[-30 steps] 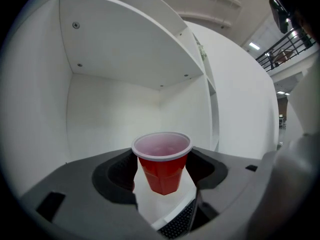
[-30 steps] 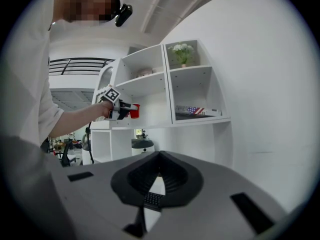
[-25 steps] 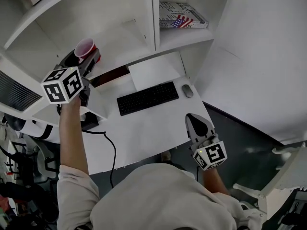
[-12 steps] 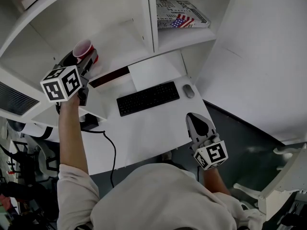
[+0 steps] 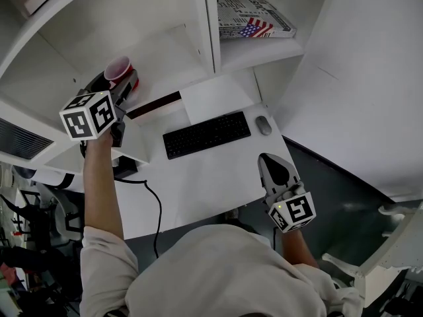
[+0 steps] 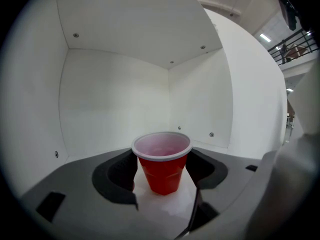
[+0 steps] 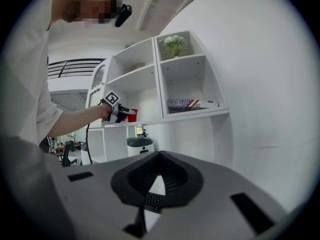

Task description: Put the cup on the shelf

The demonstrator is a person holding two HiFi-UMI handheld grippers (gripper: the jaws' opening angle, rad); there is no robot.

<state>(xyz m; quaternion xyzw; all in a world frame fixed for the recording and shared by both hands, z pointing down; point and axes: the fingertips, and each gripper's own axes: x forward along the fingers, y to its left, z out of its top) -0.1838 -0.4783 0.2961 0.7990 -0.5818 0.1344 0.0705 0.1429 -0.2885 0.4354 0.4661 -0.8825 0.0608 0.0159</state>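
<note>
Shelf (image 5: pixel 165 51): white, open compartment above tabletop (image 5: pixel 205 177).
Left gripper (image 5: pixel 125 83): jaws clamped on red cup (image 6: pixel 162 166), inside compartment.
Right gripper (image 7: pixel 159 159): jaws together, empty, near tabletop edge.

No words or numbers are legible. Box (image 5: pixel 254 17) on the shelf (image 5: pixel 251 53): stars-and-stripes flag emblem, surrounding print too small to read. Cube (image 5: pixel 88 115) of left hand-held gripper (image 5: pixel 121 83) and cube (image 5: pixel 292 212) of right hand-held gripper (image 5: pixel 266 158): black-and-white square markers, no characters.

Cup (image 6: pixel 162 164) glossy smooth plastic; shelf (image 6: pixel 115 109) smooth matt white, probably laminated board; keyboard (image 5: pixel 207 135) matt black plastic
</note>
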